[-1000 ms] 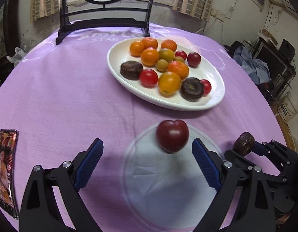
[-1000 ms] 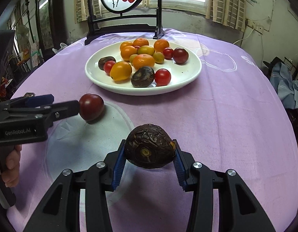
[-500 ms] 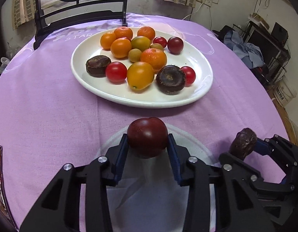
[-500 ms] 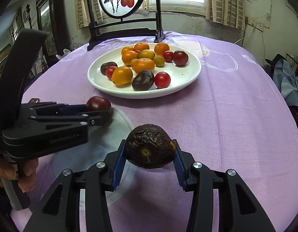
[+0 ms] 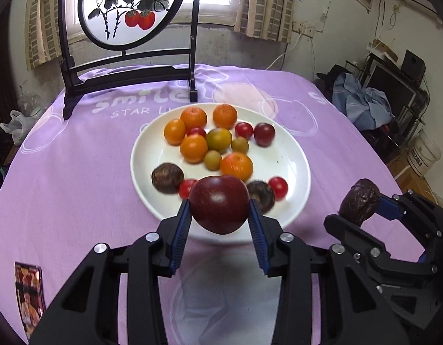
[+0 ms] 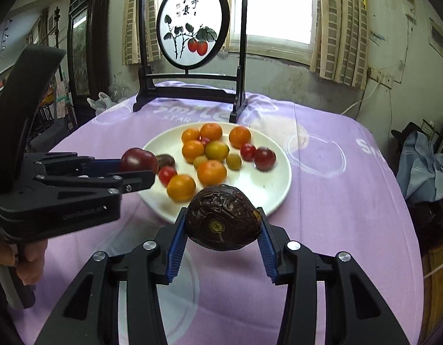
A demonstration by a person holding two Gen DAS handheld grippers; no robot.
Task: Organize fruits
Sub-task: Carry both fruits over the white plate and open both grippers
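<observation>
Above the purple-clothed desk, the left tool clamps a dark red plum while the right tool grips a wrinkled passion fruit, before the white fruit plate.

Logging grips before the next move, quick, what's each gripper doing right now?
Left gripper: closed on the smooth dark red round plum, held off the table.
Right gripper: closed on the wrinkled dark brown passion fruit.
</observation>
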